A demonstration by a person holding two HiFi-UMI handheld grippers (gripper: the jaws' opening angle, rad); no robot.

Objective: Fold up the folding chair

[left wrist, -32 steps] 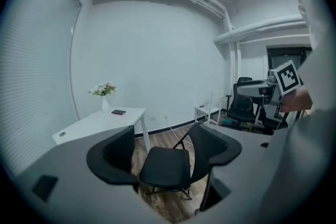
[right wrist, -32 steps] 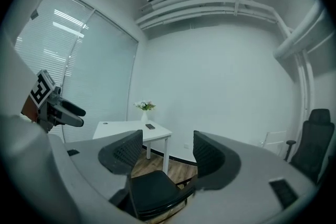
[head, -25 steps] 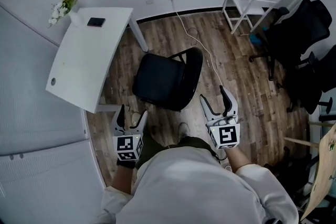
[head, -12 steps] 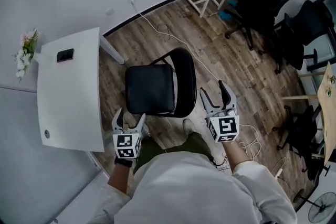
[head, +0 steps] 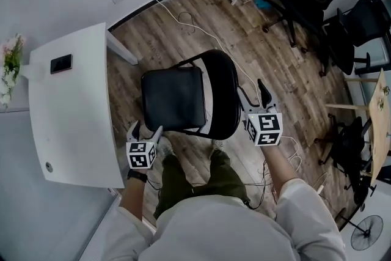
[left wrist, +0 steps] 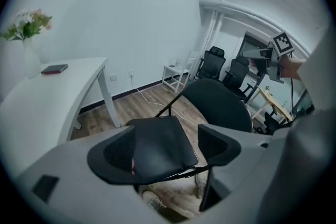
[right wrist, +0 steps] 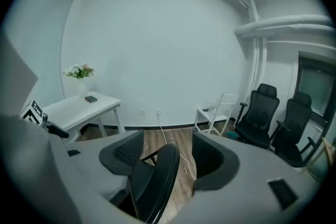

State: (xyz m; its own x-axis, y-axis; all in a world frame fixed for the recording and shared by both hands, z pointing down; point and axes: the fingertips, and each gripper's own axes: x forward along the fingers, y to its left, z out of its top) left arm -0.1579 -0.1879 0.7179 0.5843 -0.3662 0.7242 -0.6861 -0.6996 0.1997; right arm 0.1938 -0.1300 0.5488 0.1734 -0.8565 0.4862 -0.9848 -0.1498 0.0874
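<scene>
No word, number, brand name or sign can be read in any view. The only printed marks are the black-and-white square markers on the two cubes: one marker (head: 141, 156) faces up on the cube of the left gripper (head: 146, 128), another marker (head: 264, 129) on the cube of the right gripper (head: 252, 90). They are blocky coded patterns, not letters or digits. The right gripper's marker also shows small in the left gripper view, and part of the left gripper's marker at the left edge of the right gripper view, too small there to make out.
</scene>
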